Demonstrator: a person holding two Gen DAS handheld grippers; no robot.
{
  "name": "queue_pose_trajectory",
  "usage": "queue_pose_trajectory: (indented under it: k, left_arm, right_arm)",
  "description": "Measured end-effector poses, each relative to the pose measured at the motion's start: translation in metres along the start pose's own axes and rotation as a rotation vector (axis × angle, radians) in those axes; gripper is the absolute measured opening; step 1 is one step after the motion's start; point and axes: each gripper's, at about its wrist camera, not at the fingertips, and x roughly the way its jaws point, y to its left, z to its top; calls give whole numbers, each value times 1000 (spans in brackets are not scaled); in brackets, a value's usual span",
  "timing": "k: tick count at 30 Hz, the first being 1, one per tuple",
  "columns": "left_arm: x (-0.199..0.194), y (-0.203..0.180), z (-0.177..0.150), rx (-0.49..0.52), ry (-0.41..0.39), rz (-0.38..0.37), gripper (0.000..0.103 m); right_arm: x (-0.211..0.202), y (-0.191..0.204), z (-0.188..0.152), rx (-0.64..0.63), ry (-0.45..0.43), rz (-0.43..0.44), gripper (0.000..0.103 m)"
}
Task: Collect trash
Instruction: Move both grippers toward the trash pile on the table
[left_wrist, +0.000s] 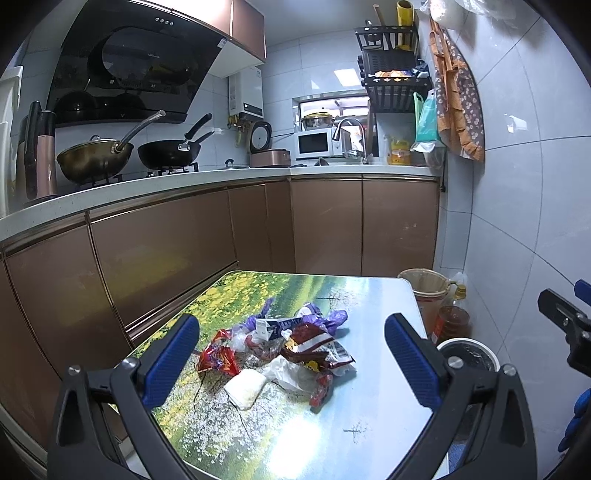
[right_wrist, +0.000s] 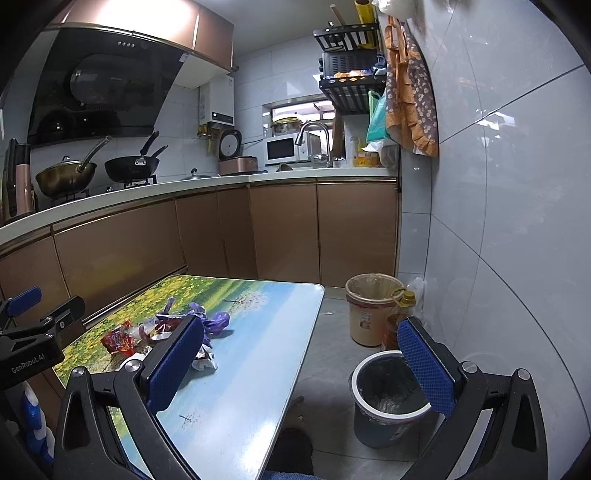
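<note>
Two woks sat on the stove at the left of the frame. A microwave stood beside the faucet, and an apron hung at upper right.

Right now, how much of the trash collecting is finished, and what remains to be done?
Nothing looks done yet. The trash pile of wrappers, tissue and purple plastic lies on the table. The grey bin on the floor beside the table shows only its liner. In hand: nothing; the left gripper and right gripper are both open and empty. Left: every piece must go into the bin.
</note>
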Motion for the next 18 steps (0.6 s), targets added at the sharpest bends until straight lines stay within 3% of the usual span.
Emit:
queue_pose_trajectory:
  k: [18]
  left_arm:
    - [61, 7, 6, 15, 46, -26, 101]
  right_arm:
    - [45, 4, 17, 21, 26, -19, 103]
